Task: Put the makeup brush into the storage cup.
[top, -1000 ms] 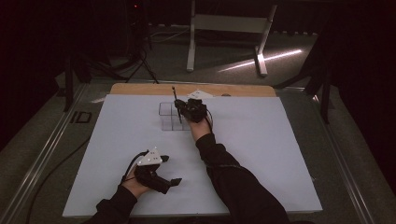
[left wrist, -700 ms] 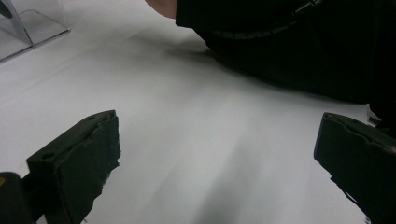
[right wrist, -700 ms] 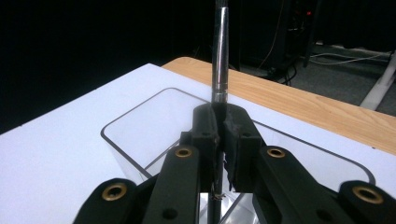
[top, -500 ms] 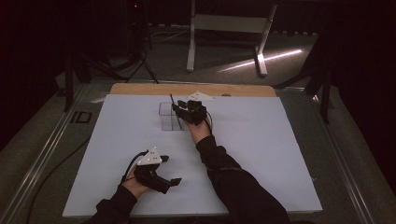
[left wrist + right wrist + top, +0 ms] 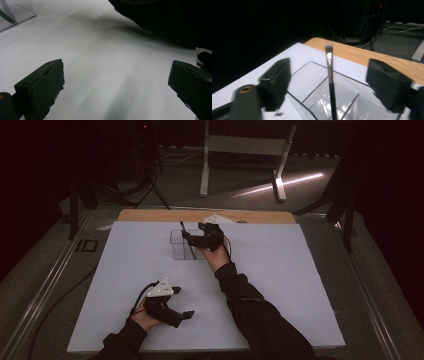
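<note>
A thin makeup brush [image 5: 330,75] stands bristles-up in a clear divided organizer [image 5: 181,245] at the far middle of the white table [image 5: 300,285]. The right gripper [image 5: 196,238] hangs just beside the organizer's right edge; its jaws have just been opening and stand wide, the brush between them but untouched. The left gripper [image 5: 182,306] rests near the front left, well apart, jaws wide and empty.

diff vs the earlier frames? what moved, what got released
The right gripper has just been opening its jaws and let go of the makeup brush, which now stands between them untouched, bristles up, in the clear organizer. The left gripper stayed open, resting on the white mat.
</note>
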Demonstrator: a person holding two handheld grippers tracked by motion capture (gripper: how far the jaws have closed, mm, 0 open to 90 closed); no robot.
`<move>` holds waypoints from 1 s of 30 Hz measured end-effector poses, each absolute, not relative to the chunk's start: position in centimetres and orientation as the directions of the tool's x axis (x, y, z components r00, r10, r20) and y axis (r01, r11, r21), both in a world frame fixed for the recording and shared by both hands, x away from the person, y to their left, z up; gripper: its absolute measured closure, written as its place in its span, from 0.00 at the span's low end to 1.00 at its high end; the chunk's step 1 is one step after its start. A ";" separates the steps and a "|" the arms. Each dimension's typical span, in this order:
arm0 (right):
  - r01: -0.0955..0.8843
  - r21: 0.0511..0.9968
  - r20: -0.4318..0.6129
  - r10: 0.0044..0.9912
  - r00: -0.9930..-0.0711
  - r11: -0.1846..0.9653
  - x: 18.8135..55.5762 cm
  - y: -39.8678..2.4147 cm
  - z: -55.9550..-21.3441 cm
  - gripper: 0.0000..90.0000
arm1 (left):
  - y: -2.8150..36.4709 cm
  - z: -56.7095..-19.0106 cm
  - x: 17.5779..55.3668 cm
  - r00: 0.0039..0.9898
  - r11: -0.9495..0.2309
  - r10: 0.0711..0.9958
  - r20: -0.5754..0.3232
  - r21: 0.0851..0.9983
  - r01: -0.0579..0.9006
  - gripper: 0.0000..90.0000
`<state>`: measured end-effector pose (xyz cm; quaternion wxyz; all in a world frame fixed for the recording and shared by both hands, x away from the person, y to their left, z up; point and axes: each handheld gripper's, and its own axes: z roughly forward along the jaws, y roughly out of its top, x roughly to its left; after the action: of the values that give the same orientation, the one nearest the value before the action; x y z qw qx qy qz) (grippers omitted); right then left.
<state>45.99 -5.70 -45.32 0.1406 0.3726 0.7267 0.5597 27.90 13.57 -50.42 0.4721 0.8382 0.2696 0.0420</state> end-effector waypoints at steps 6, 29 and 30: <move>0.372 0.921 0.189 0.701 -0.688 0.116 45.8 -6.4 -44.5 0.15 | 13.5 -50.4 27.9 0.851 -0.410 0.492 -0.184 0.814 0.412 0.02; 0.345 0.920 0.150 0.649 -0.746 0.184 45.4 -10.3 -41.8 0.16 | 13.2 -50.6 28.0 0.862 -0.415 0.469 -0.193 0.813 0.407 0.02; 0.345 0.920 0.150 0.649 -0.746 0.184 45.4 -10.3 -41.8 0.16 | 13.2 -50.6 28.0 0.862 -0.415 0.469 -0.193 0.813 0.407 0.02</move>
<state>45.41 -10.27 -41.78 0.1385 0.3284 0.7569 0.5478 28.04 13.16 -50.62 0.4737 0.8407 0.2605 0.0323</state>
